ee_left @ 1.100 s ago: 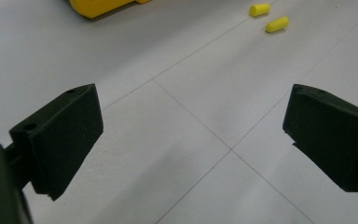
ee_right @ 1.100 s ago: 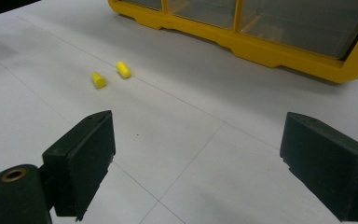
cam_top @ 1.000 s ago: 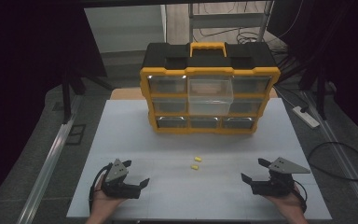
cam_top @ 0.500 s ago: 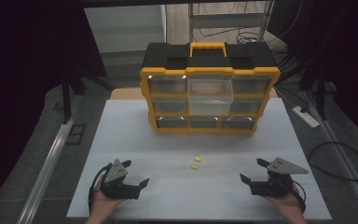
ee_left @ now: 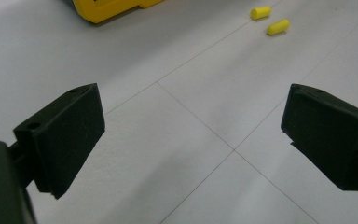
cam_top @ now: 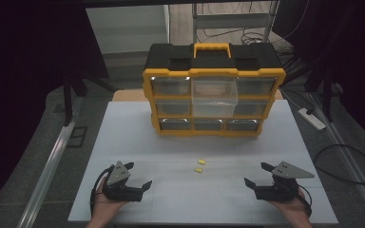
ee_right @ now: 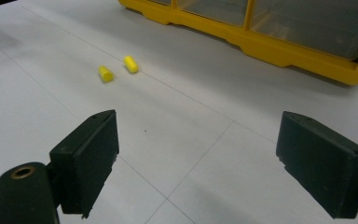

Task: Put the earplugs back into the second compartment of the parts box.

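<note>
At the near edge of the white table [cam_top: 123,133] the left gripper [cam_top: 134,179] and the right gripper [cam_top: 260,176] rest in the person's hands, each with jaws spread wide and holding nothing. Between them, a little farther out, two yellow earplugs [cam_top: 199,166] lie just beside each other on bare tabletop. They look light, soft and prone to roll, so a gentle pinch across the middle of one seems best. Beyond them stands the yellow drawer organizer [cam_top: 213,102], its upper middle drawer pulled out. Compared with a second ago, neither gripper nor plug has shifted noticeably
</note>
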Demonstrator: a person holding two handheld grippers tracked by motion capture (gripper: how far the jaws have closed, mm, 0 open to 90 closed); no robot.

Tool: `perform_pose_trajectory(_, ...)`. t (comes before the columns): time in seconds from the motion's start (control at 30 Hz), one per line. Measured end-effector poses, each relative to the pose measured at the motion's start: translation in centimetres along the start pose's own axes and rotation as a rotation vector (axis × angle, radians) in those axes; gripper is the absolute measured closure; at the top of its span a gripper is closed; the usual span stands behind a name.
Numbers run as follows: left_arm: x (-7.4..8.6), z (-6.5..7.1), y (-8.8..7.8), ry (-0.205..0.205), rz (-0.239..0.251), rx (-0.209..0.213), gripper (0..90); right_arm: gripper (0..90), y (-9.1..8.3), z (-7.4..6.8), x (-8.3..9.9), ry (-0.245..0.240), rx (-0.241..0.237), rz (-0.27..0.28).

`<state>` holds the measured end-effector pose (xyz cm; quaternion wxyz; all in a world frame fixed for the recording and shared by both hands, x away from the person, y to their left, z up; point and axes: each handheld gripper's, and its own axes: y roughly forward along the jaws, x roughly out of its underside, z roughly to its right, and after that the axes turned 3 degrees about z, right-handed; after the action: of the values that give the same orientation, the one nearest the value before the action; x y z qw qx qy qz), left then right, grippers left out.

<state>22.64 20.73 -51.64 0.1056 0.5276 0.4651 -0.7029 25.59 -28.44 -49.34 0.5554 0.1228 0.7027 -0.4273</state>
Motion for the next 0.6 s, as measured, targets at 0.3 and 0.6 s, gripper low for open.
perform_pose_trajectory(0.3,0.0,0.1,-0.1,0.002,-0.002,-0.007,6.9,13.8,0.5,-0.3,-0.5,-0.007,-0.016,-0.002)
perform_pose_trajectory(0.6,0.0,0.1,0.0,0.002,-0.002,0.003,7.0,14.4,2.0,-1.3,-2.1,-0.038,-0.049,-0.021)
